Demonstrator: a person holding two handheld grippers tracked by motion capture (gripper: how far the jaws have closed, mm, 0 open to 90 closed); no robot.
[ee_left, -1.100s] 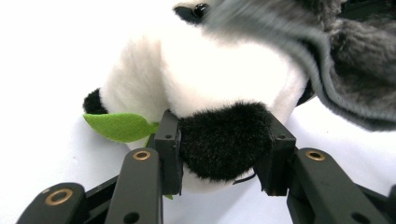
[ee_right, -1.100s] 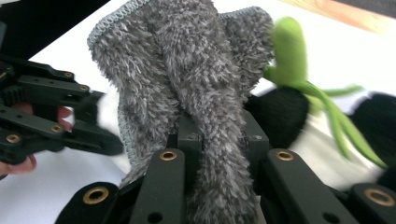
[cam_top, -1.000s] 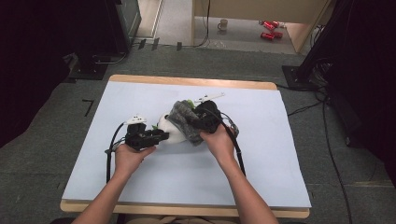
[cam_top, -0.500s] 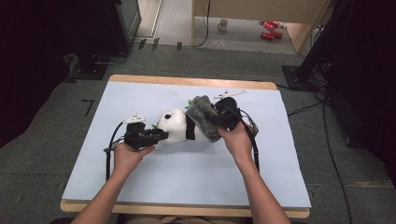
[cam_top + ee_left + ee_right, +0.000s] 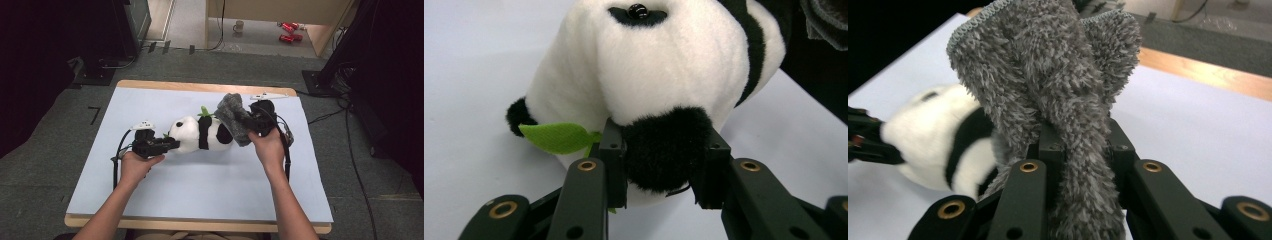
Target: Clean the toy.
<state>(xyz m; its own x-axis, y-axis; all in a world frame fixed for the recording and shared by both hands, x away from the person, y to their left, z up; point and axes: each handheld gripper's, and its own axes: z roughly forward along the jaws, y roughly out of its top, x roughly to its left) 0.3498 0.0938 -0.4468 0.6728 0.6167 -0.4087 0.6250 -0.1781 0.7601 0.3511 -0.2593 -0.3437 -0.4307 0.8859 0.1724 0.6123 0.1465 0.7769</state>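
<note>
My left gripper clamps its jaws on a black ear of the plush panda, which lies on the pale table sheet. My right gripper pinches a fold of fuzzy grey cloth bunched at the panda's far end

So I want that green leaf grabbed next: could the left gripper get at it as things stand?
Probably not yet: the left gripper is shut on the panda's black ear, so it must let go first. The green leaf lies just beside its jaw, uncovered.
</note>
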